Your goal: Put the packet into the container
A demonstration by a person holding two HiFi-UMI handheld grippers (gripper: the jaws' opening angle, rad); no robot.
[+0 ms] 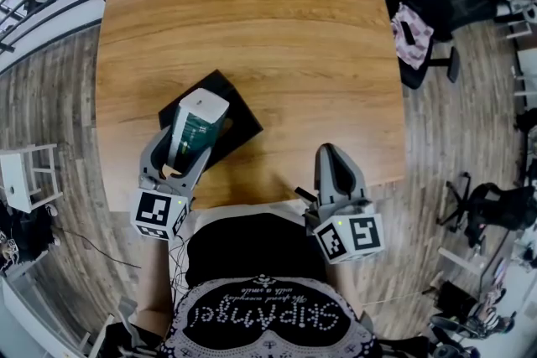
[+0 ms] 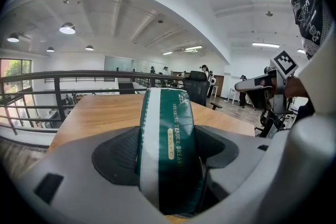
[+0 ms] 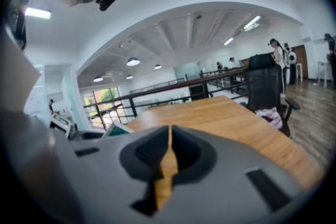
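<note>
Half the job looks done: your left tool grips the green packet, held over the black container at the table's near left. Your right tool is closed, empty. Lowering and release remain.

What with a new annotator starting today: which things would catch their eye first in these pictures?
First, the green-and-white packet, clamped in the jaws of the left gripper and overlapping the flat black container at the near left of the wooden table in the head view. Next, the right gripper, jaws together and empty, at the table's near edge.
</note>
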